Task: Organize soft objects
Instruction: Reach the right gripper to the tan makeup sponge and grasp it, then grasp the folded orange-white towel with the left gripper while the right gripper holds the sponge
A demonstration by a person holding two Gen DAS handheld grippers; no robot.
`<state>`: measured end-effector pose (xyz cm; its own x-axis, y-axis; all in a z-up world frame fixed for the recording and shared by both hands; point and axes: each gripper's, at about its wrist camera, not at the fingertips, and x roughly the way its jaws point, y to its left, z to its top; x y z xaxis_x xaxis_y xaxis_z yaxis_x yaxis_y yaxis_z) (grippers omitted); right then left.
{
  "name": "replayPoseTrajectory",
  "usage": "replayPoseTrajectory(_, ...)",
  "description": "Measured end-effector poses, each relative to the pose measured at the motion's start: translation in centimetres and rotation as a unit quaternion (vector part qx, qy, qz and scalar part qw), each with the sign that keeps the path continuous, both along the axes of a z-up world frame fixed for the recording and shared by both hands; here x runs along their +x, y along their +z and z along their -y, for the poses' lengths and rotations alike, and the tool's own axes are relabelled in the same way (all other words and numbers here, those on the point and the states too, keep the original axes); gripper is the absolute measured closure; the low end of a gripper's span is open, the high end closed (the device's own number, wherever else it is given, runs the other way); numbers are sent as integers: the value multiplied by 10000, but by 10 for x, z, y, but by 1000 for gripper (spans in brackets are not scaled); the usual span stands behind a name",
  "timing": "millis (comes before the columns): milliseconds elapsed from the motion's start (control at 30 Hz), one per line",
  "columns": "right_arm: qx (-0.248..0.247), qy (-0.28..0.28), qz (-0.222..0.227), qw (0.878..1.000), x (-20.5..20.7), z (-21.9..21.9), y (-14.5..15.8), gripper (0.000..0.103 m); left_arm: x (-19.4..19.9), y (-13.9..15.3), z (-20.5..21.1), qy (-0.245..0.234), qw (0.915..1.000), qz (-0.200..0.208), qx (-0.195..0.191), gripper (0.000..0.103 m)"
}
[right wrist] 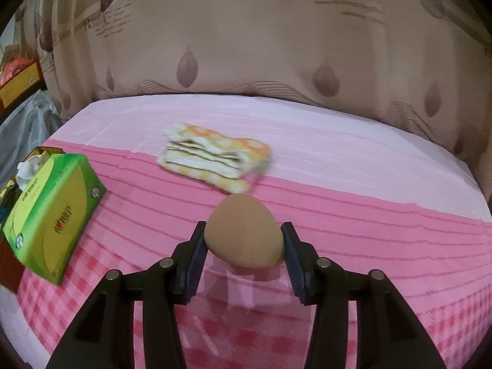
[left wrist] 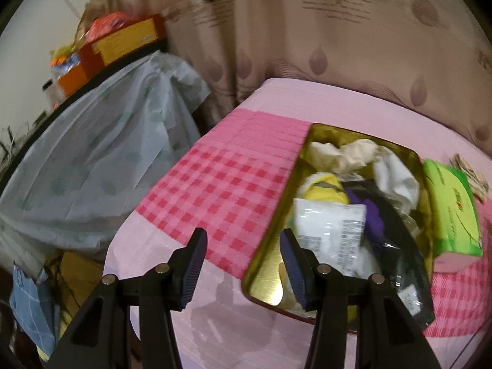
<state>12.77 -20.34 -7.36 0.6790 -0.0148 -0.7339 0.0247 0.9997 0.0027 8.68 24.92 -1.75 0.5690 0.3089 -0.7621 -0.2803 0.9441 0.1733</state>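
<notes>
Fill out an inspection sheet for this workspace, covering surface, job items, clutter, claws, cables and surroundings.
Surface: pink checked bedspread.
Job's things: tan egg-shaped sponge; folded orange-and-white cloth; gold tin filled with soft items.
Clutter: green tissue box beside the tin.
Claws: right claw shut on the sponge; left claw open, empty, over the tin's near edge.
Cables: nothing seen.
Surroundings: patterned curtain; grey-covered furniture left of the bed.
</notes>
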Motion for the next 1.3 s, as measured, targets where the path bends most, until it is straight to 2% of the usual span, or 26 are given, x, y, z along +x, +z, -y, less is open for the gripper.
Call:
replayPoseTrajectory(100, 13, -130, 8, 9999, -10, 19, -1, 59, 1, 10, 21, -259, 9996, 111, 78, 53)
replayPoseTrajectory(267, -29, -350, -49, 9994, -23, 48, -6, 59, 7, 26, 72, -969, 9949, 204, -166, 53)
replayPoseTrajectory(400, -56, -542, -69, 9985, -38, 75, -7, 59, 21, 35, 128, -1751, 9836, 173, -385, 47)
replayPoseTrajectory(633, 60, -730, -156, 9972, -53, 103, -14, 59, 65, 25, 233, -2686, 9589, -221, -884, 46)
replayPoseTrajectory(767, 171, -721, -178, 9971, -53, 105, -16, 59, 93, 11, 284, -2854, 9502, -492, -1151, 46)
replayPoseTrajectory(1033, 406, -659, -359, 9964, -50, 110, -23, 59, 146, -17, 365, -2848, 9470, -737, -1294, 46)
replayPoseTrajectory(1133, 551, -666, -351, 9956, -51, 113, -23, 59, 160, -27, 386, -2951, 9438, -826, -1242, 46)
replayPoseTrajectory(1200, 585, -663, -347, 9955, -51, 114, -24, 59, 168, -34, 402, -3021, 9433, -867, -1067, 46)
replayPoseTrajectory(1300, 605, -651, -365, 9954, -50, 114, -25, 59, 180, -42, 419, -3000, 9465, -834, -843, 46)
